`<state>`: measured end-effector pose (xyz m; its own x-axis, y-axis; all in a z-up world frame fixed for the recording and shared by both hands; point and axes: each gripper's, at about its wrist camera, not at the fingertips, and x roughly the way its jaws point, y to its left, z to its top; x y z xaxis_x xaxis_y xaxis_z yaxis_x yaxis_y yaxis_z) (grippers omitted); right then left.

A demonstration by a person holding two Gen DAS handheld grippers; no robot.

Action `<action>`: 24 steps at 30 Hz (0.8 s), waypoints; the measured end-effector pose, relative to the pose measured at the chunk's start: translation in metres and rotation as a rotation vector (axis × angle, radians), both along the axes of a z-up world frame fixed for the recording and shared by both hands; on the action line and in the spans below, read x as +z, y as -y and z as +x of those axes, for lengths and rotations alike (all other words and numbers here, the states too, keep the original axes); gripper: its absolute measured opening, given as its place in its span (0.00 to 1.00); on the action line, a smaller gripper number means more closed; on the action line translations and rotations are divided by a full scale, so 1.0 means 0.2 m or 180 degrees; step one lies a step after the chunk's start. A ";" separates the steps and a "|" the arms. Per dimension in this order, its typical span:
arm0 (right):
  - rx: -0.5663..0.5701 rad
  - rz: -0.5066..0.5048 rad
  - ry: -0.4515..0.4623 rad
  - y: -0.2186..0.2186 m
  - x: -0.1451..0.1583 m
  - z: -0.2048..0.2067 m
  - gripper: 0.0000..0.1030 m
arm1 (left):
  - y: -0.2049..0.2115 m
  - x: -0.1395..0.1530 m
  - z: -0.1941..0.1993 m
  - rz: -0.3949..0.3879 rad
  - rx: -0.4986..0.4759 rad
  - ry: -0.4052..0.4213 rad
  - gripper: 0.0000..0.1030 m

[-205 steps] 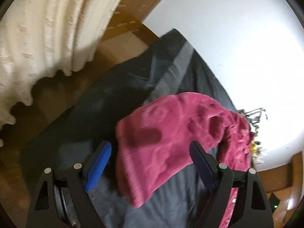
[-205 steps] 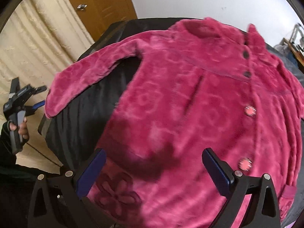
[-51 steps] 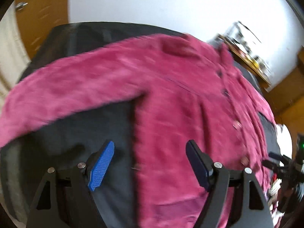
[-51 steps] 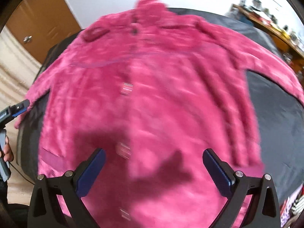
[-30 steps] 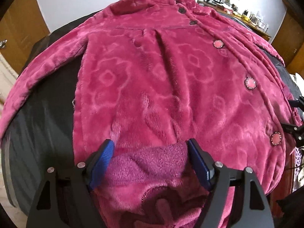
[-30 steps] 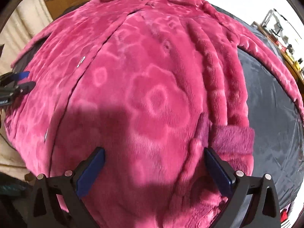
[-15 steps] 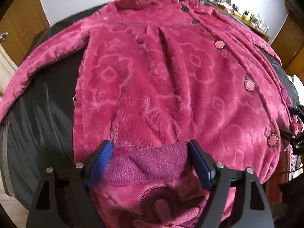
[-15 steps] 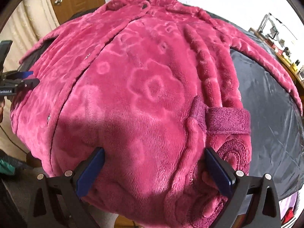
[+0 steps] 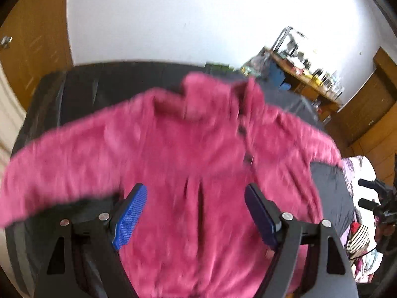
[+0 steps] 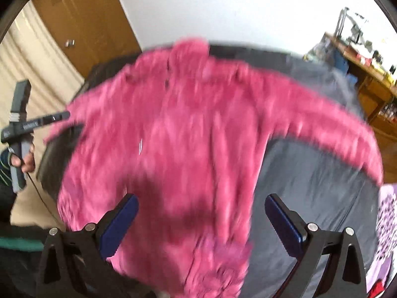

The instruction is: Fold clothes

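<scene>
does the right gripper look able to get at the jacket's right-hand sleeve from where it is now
Probably yes: the right gripper is open above the pink jacket, and the sleeve lies spread on the dark cover with nothing across it.

One garment, two sleeves, two grippers, four pads in my views.

I count one pink fleece jacket on one dark-covered table, with two sleeves spread out: the left sleeve and the right sleeve. I have two grippers, the left gripper and the right gripper, each showing two blue pads, four in all. On the blurred jacket front I can make out two dark buttons; any others I cannot tell. One wooden door and one cluttered desk stand behind.
</scene>
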<state>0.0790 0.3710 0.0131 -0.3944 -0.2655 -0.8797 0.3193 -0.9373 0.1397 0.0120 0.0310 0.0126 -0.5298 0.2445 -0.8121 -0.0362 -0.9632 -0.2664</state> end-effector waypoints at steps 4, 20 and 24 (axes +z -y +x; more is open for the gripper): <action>-0.0024 -0.0016 -0.0222 0.06 0.20 -0.32 1.00 | -0.04 0.08 -0.26 0.0066 0.0026 -0.0034 0.81; 0.0382 0.0571 -0.0172 0.79 -0.15 -1.54 1.00 | -0.02 -0.46 -0.73 0.0199 0.0144 0.0529 0.81; 0.0682 0.1107 -0.0088 0.98 -0.42 -1.70 1.00 | 0.01 -0.55 -0.75 0.0229 0.0196 0.0589 0.81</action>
<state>-0.2609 0.1759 -0.0703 -0.3872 -0.0326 -0.9214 0.5116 -0.8390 -0.1853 -0.1388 0.0299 -0.0973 -0.3890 0.2771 -0.8786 0.0781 -0.9403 -0.3312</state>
